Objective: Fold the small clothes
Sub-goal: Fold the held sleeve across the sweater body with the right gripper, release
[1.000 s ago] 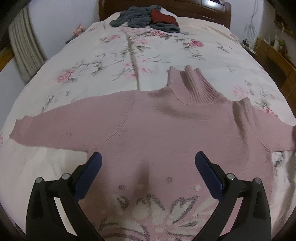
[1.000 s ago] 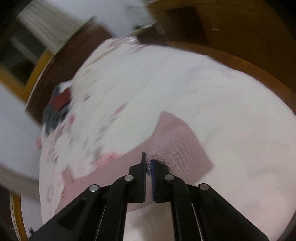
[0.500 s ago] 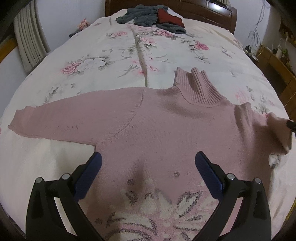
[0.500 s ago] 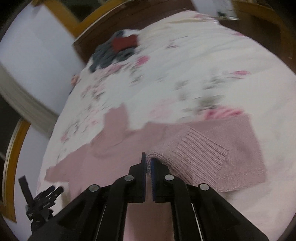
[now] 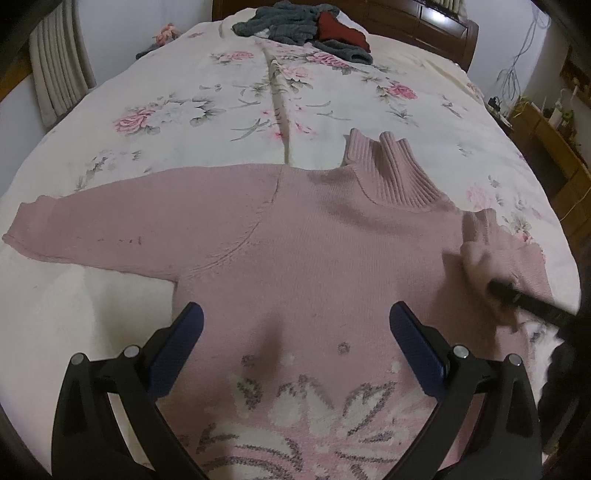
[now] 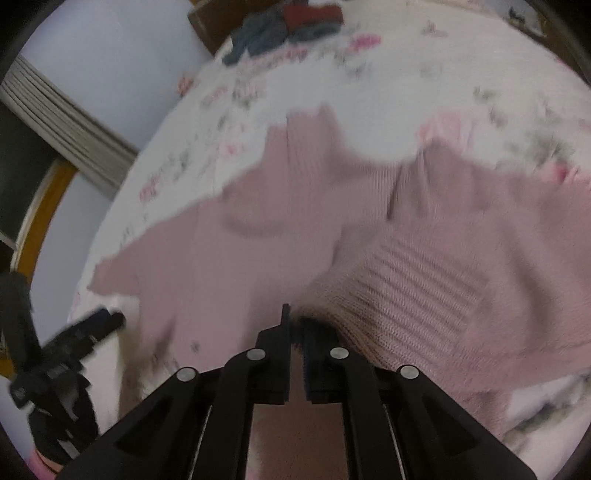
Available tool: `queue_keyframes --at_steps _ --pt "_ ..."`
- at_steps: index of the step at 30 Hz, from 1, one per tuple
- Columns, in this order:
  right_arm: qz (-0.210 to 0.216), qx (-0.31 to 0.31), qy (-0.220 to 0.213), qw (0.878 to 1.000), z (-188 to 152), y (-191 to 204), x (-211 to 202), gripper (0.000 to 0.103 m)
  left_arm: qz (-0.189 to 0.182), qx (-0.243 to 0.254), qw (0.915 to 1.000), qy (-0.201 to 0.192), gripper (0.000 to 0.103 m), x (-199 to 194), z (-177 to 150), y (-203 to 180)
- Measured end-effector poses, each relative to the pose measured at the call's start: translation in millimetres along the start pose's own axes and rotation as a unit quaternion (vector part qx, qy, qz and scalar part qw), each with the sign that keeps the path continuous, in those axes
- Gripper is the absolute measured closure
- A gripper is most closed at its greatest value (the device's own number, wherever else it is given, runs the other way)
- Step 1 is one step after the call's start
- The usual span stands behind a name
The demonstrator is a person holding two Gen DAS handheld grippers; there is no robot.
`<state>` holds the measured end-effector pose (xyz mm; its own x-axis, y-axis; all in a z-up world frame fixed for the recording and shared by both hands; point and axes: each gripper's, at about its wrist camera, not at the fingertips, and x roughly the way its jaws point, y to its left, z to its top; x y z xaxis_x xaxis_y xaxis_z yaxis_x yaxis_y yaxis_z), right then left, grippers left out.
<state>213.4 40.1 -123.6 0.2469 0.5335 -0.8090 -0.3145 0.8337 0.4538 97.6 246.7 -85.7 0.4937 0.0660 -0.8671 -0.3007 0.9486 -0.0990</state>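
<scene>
The right wrist view is smearing with motion blur: the pink sweater (image 6: 258, 258), the floral bedspread (image 6: 388, 74) and the dark clothes pile (image 6: 280, 26) are all losing their edges. The left gripper (image 6: 92, 328) is showing there only as a dark streak, its jaws unreadable. In the left wrist view the sweater's hem is running off the bottom edge, and the right gripper (image 5: 517, 295) is blurring at the right, mostly cut off, its jaws buried in the ribbed cuff (image 5: 476, 254).

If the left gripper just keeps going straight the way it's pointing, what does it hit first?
Most likely the pink sweater: the open left gripper aims at its chest, below the ribbed collar. Height above the knit is unclear.
</scene>
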Motion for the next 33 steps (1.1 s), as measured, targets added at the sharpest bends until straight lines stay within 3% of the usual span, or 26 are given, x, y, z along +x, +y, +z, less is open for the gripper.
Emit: queue_keyframes --at_steps 2,3,8,13,18,19,20,22,23,24,26,33 --pt "0.003 -0.004 0.022 1.0 -10.2 -2.7 3.6 0.094 -0.01 0.004 0.9999 0.003 0.003 1.5 1.6 -6.9" --pt "0.009 -0.006 0.027 1.0 -17.2 -5.1 -1.2 0.088 -0.015 0.007 0.9999 0.004 0.003 2.1 2.0 -10.2" --pt "0.019 0.019 -0.003 1.0 -45.3 -34.0 -49.3 0.074 -0.065 0.027 0.9971 0.029 0.003 14.5 4.0 -51.2" --pt "-0.008 0.071 -0.041 0.997 -73.7 -83.3 -103.4 0.073 -0.131 0.046 0.9872 0.078 0.003 47.5 2.8 -119.5" --pt "-0.033 0.083 -0.053 0.995 -94.8 -107.2 -131.1 0.072 -0.144 0.036 0.9803 0.13 0.004 92.2 0.6 -163.2" --pt "-0.036 0.086 -0.056 0.994 -99.4 -112.2 -136.2 0.072 -0.145 0.033 0.9798 0.134 0.007 97.1 -0.5 -168.3" --pt "-0.039 0.087 -0.057 0.994 -99.8 -114.1 -137.7 0.072 -0.148 0.029 0.9787 0.139 0.025 103.6 -2.2 -174.5" --pt "-0.045 0.095 -0.06 0.993 -101.9 -118.9 -139.8 0.072 -0.162 0.029 0.9747 0.151 0.052 109.9 -3.4 -180.6" --pt "-0.045 0.099 -0.062 0.992 -101.9 -121.1 -140.4 0.072 -0.179 0.021 0.9711 0.156 0.062 110.6 -3.9 -182.9" --pt "-0.046 0.103 -0.064 0.992 -100.7 -121.8 -139.8 0.072 -0.184 0.016 0.9706 0.154 0.066 109.1 -3.1 -183.5" --pt "-0.044 0.112 -0.069 0.99 -99.2 -125.2 -141.7 0.072 -0.183 0.025 0.9741 0.131 0.089 100.5 1.4 -184.2" --pt "-0.03 0.142 -0.085 0.986 -78.9 -134.7 -137.3 0.072 -0.211 0.03 0.9763 0.04 0.09 47.6 30.9 -151.0"
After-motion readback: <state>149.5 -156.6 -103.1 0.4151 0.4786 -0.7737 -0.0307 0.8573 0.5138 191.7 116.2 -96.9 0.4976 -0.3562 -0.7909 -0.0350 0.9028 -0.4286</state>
